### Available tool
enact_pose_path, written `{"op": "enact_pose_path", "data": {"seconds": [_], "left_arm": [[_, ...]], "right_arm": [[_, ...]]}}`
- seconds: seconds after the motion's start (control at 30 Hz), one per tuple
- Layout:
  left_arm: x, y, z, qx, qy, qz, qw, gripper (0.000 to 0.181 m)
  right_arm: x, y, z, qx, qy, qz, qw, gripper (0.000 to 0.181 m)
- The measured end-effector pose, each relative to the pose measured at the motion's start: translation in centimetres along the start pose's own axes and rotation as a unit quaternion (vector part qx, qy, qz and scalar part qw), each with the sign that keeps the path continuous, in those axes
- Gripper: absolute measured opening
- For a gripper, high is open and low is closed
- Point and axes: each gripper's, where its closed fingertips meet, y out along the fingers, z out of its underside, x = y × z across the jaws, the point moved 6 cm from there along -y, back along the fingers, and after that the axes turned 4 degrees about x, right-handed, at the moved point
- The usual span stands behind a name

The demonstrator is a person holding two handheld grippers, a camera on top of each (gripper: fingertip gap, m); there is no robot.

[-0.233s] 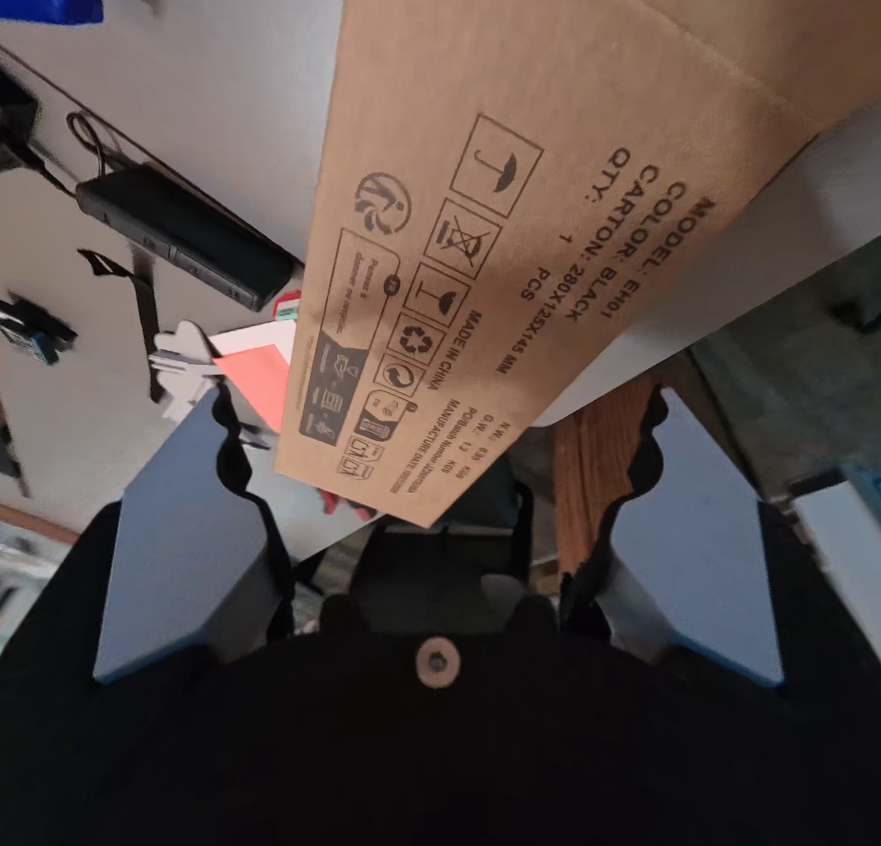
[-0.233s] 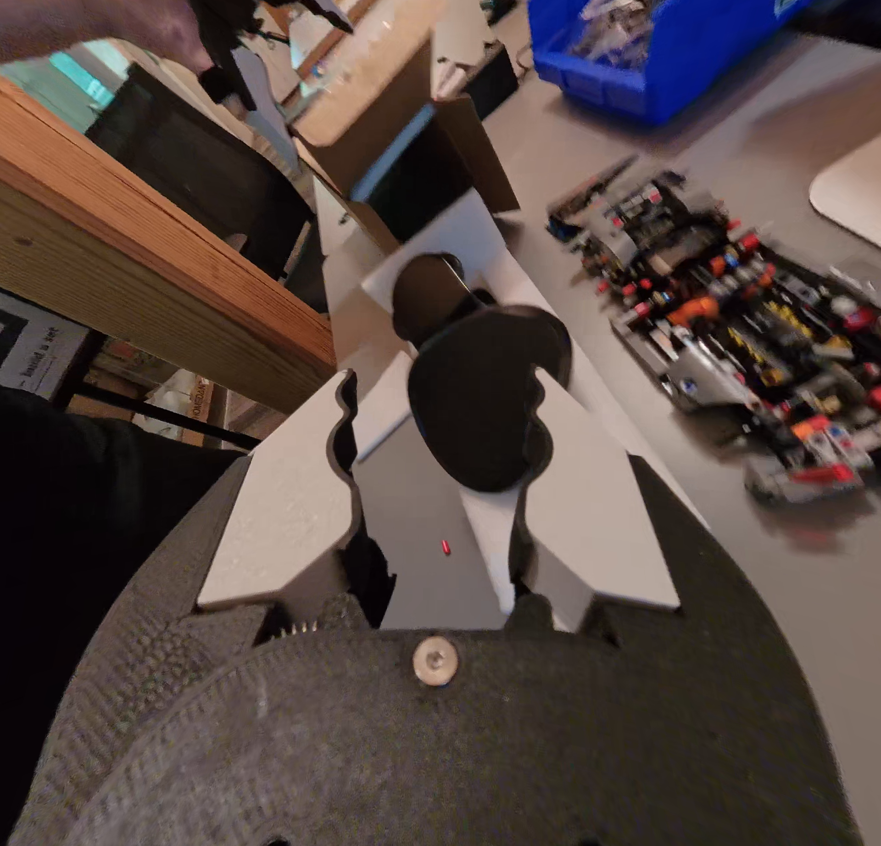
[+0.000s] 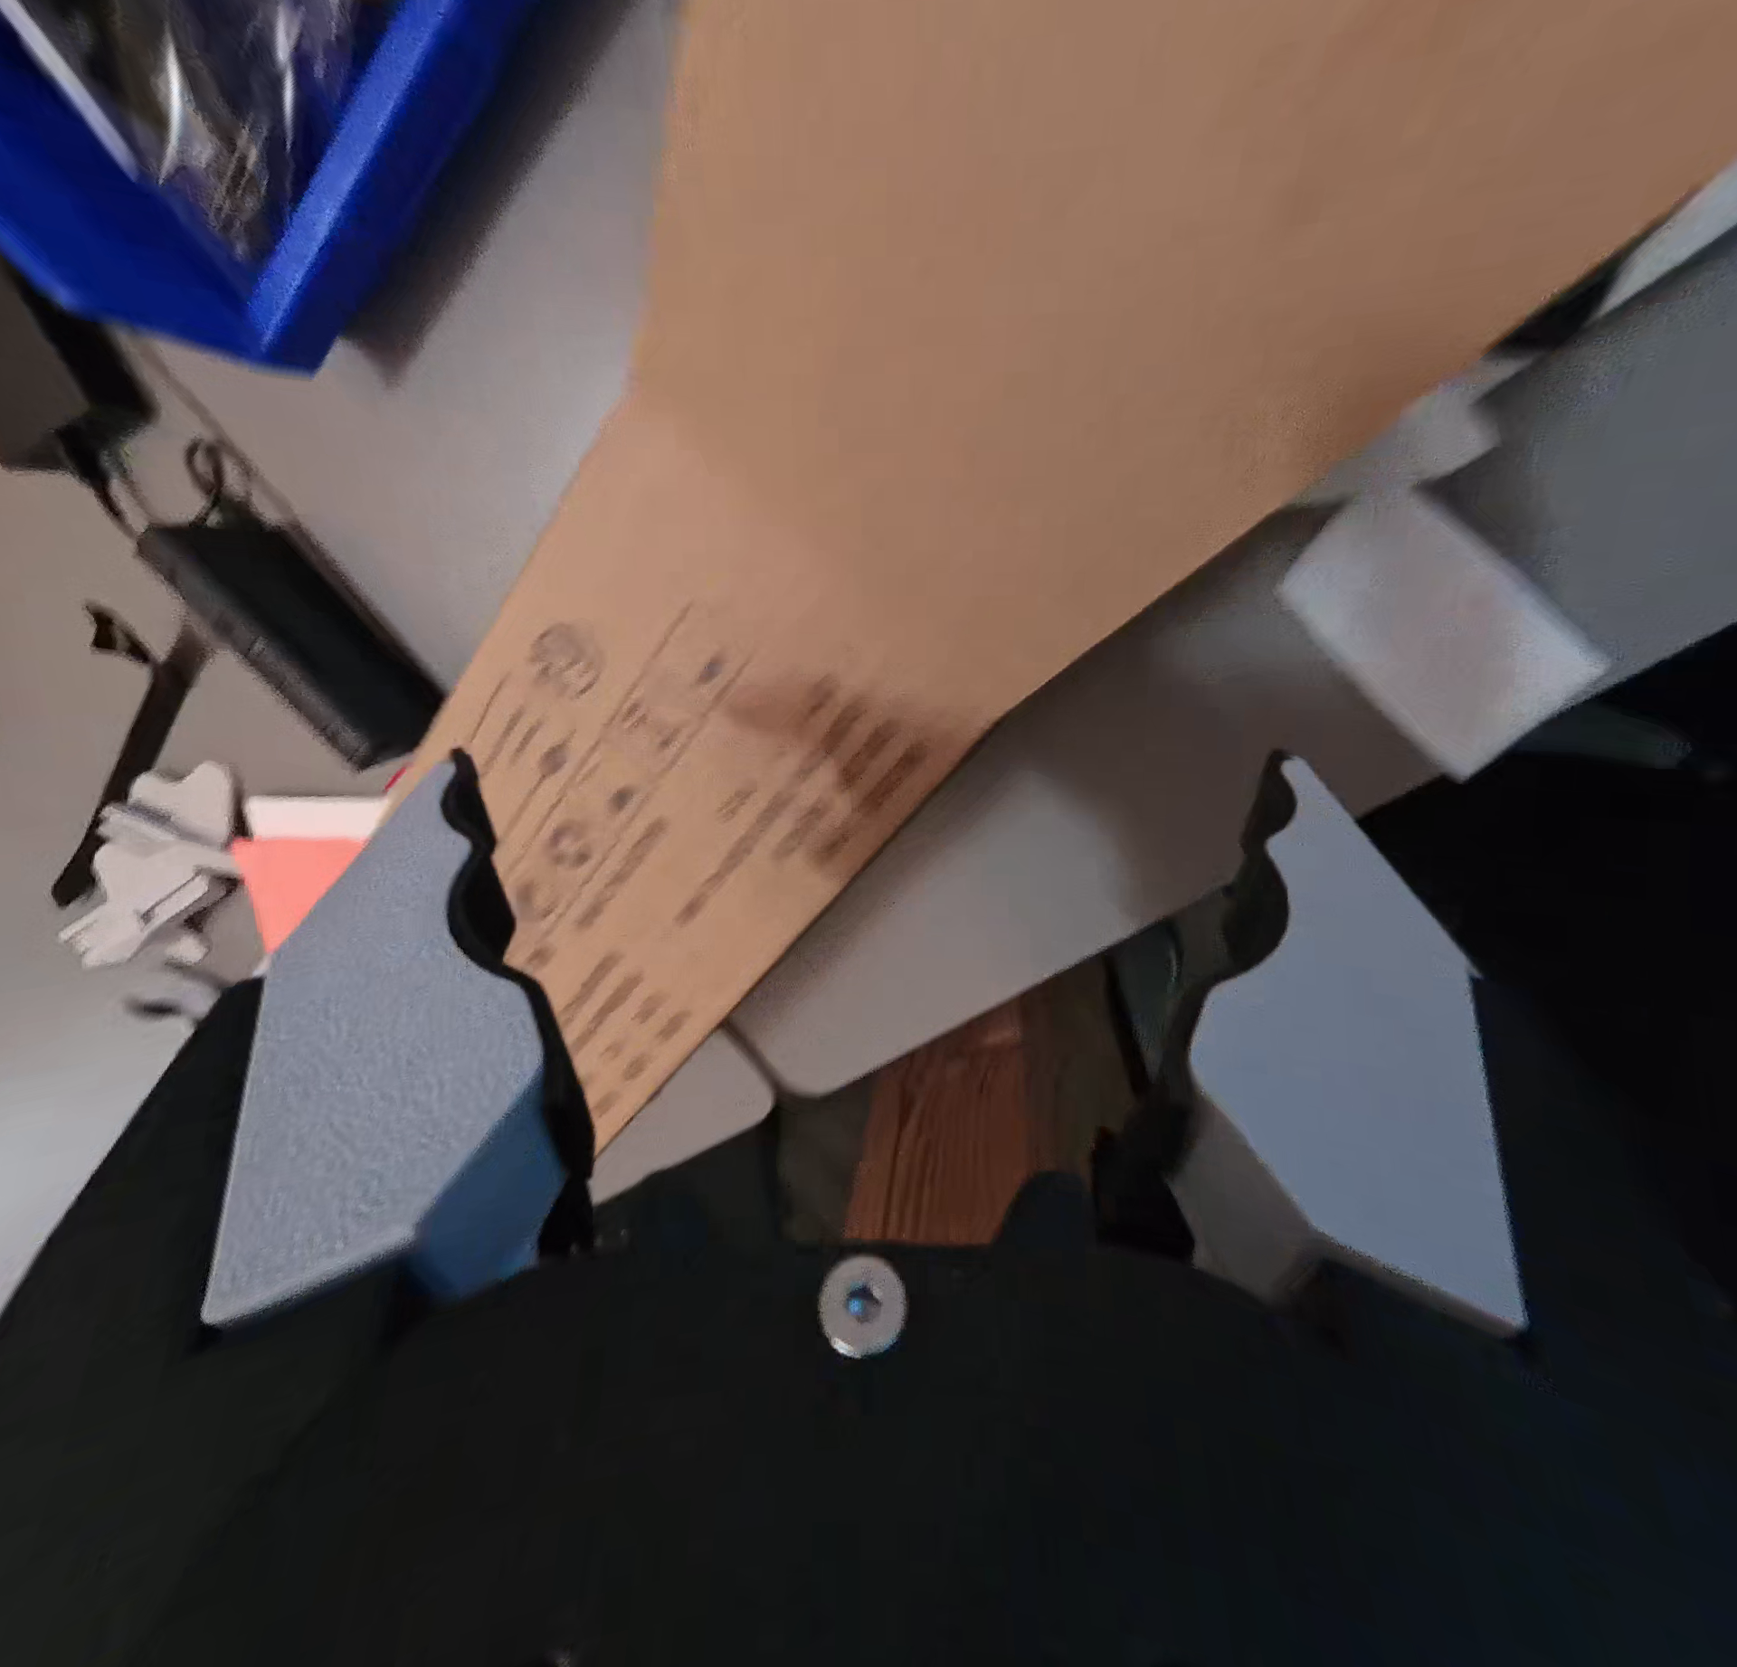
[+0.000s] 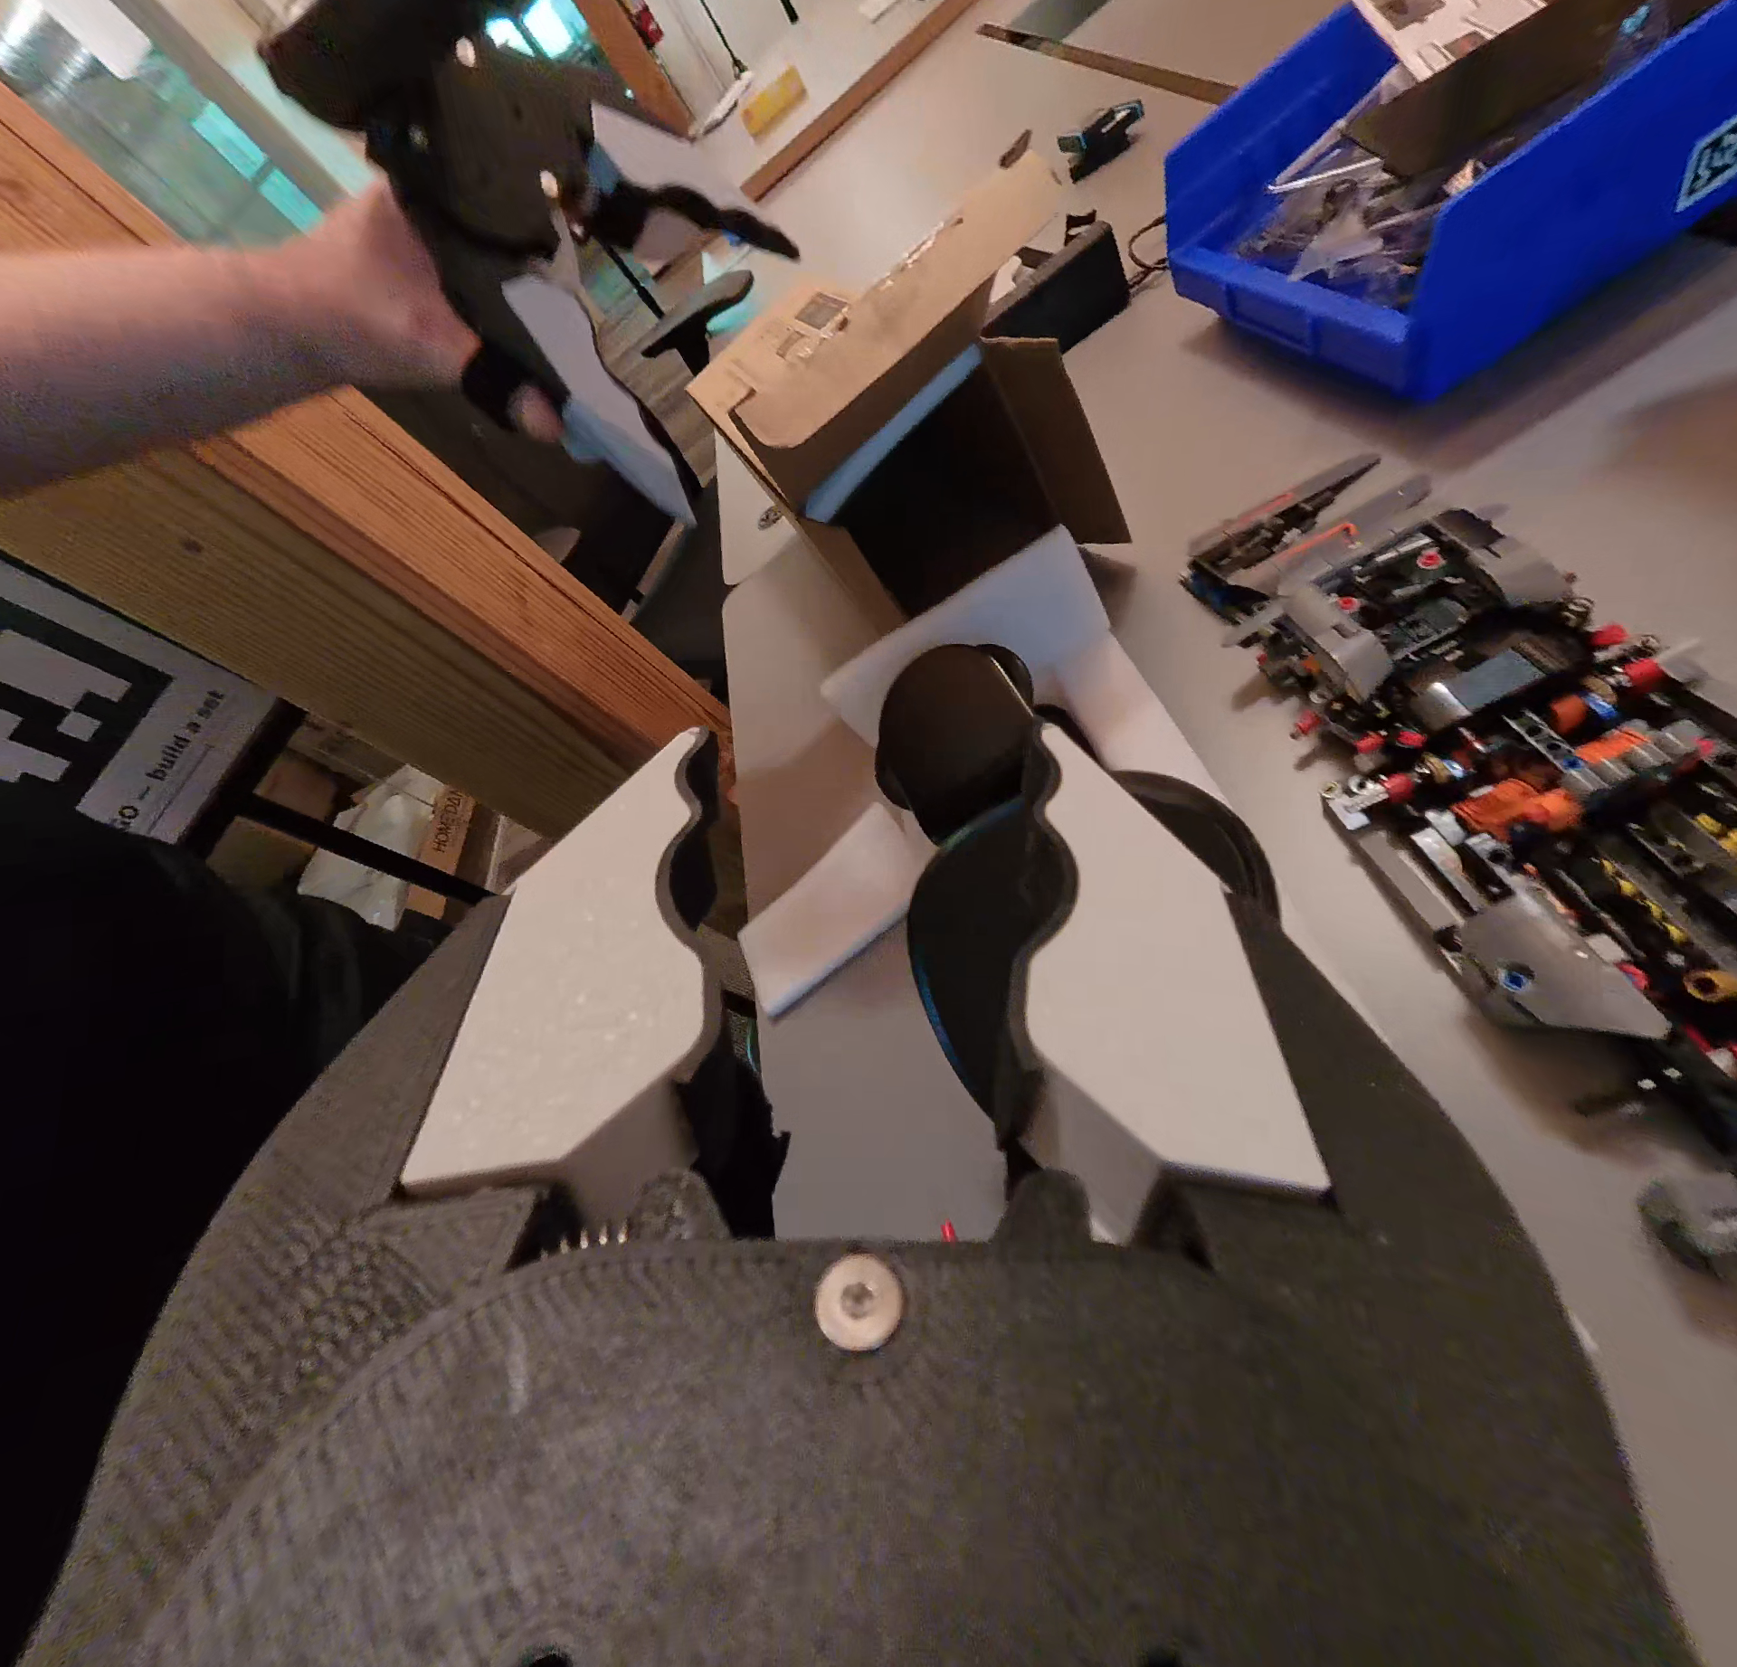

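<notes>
In the left wrist view my left gripper (image 3: 869, 767) is open and empty, held above a long brown cardboard box (image 3: 987, 381) that lies on the grey table (image 3: 451, 457). The printed end of the box sits between the fingers, close to the left finger (image 3: 376, 1011). In the right wrist view my right gripper (image 4: 869, 743) is open. A black rounded object (image 4: 949, 739) on a white foam piece (image 4: 987, 607) lies against the inner side of the right finger (image 4: 1156, 964), with the left finger well clear of it. The box (image 4: 902, 381) stands open beyond it.
A blue bin (image 4: 1466, 240) with loose parts sits at the back; it also shows in the left wrist view (image 3: 310, 212). A brick-built car model (image 4: 1504, 776) lies to the right. A black power brick (image 3: 282, 635), a white foam block (image 3: 1438, 626), a wooden beam (image 4: 376, 569), and a hand holding the other gripper (image 4: 470, 165) also show.
The left view has swung and blurred; the box now fills more of it and the blue bin has come in. The right gripper has drawn back, so the black object looks smaller.
</notes>
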Motion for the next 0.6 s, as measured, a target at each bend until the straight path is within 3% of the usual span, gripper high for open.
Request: {"op": "enact_pose_path", "data": {"seconds": [0.1, 0.2, 0.23, 0.3, 0.4, 0.5, 0.6], "left_arm": [[-3.9, 1.4, -1.9, -0.04, 0.02, -0.064, 0.997, 0.134], [-5.1, 4.3, -2.4, -0.029, -0.008, -0.095, 0.995, 0.107], [-5.2, 5.2, -2.5, -0.026, -0.019, -0.094, 0.995, 0.109], [-5.1, 6.4, -2.6, -0.029, -0.039, -0.119, 0.992, 0.096], [-4.3, 6.2, -3.1, -0.053, -0.064, -0.162, 0.983, 0.063], [-3.8, 5.9, -3.3, -0.064, -0.072, -0.175, 0.98, 0.053], [-3.0, 4.6, -3.3, -0.089, -0.094, -0.197, 0.972, 0.019]], "right_arm": [[0.6, 1.0, 0.0, 0.0, 0.002, -0.015, 1.0, 0.061], [1.3, 1.4, 0.2, 0.006, -0.004, -0.02, 1.0, 0.058], [1.4, 1.4, 0.2, 0.007, -0.006, -0.019, 1.0, 0.056], [1.6, 1.2, 0.3, 0.009, -0.006, -0.023, 1.0, 0.053], [2.0, 0.6, 0.6, 0.014, -0.011, -0.028, 0.999, 0.049], [2.0, -0.1, 0.8, 0.02, -0.009, -0.033, 0.999, 0.045], [1.8, -0.7, 0.8, 0.023, -0.012, -0.037, 0.999, 0.042]]}}
